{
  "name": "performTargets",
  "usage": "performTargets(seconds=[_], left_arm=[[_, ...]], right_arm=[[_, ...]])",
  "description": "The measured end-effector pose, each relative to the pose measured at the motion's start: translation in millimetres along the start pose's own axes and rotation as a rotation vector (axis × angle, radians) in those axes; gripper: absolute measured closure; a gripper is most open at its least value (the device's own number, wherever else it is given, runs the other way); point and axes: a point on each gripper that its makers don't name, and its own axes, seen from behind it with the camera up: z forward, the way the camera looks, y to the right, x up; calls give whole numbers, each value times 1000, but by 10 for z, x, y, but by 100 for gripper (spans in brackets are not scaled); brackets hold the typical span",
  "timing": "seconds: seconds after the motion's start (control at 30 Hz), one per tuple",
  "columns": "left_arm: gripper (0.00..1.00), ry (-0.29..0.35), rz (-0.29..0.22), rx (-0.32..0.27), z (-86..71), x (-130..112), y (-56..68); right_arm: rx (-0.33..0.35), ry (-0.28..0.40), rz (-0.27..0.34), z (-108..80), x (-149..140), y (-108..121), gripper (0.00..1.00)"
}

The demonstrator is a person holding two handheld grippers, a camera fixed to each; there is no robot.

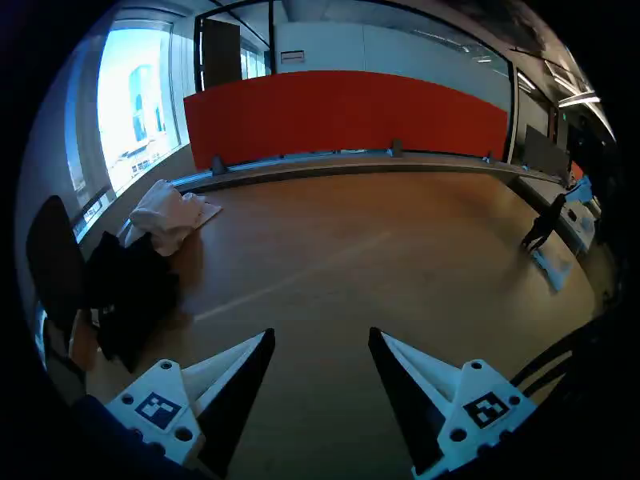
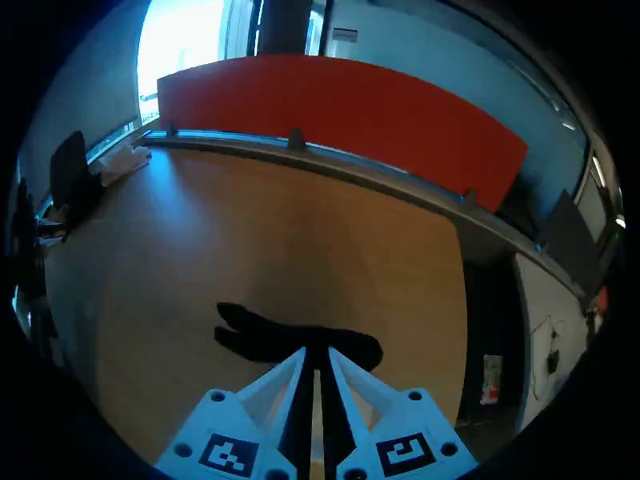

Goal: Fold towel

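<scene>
The right gripper (image 2: 318, 352) has its two fingers drawn almost together, a thin slit left between them, and their tips close on the near edge of a dark cloth (image 2: 264, 328). The cloth spreads out to either side of the tips as a narrow, crumpled black strip, low over the wooden table (image 2: 240, 240). Beyond it in the right gripper view the tabletop runs bare up to a red partition (image 2: 344, 104) standing along the far edge. Far off to this gripper's left a heap of white cloth (image 2: 124, 160) lies by the table's corner, with a dark chair (image 2: 70, 180) just beside it and a bright window (image 2: 184, 40) above. The left gripper (image 1: 320, 331) is spread wide with nothing between its fingers, and it hangs over the same table (image 1: 360, 240). Ahead and to its left a heap of black cloth (image 1: 128, 292) sits at the table's edge. Just past that is the heap of white cloth (image 1: 168, 216), the two piles touching or nearly so. The chair (image 1: 52, 256) stands left of the black heap and the window (image 1: 136, 112) rises behind it. The red partition (image 1: 344, 112) crosses the far side. Far to this gripper's right, near the table's edge, stand a small dark object (image 1: 544, 224) and a pale flat thing (image 1: 556, 268), both too small to name.
</scene>
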Motion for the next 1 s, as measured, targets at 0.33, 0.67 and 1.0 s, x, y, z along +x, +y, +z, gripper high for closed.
performTargets(seconds=[0.33,0.67,1.0], left_arm=[[13,1,15,-11,-15,12,60],[13,-3,23,-7,-35,-4,55],[13,-5,27,-1,-51,-20,27]], right_arm=[[-36,-97,49,-154,-697,178,96],[-71,-195,103,-184,-1320,283,96],[-112,-243,175,-165,-1611,384,96]])
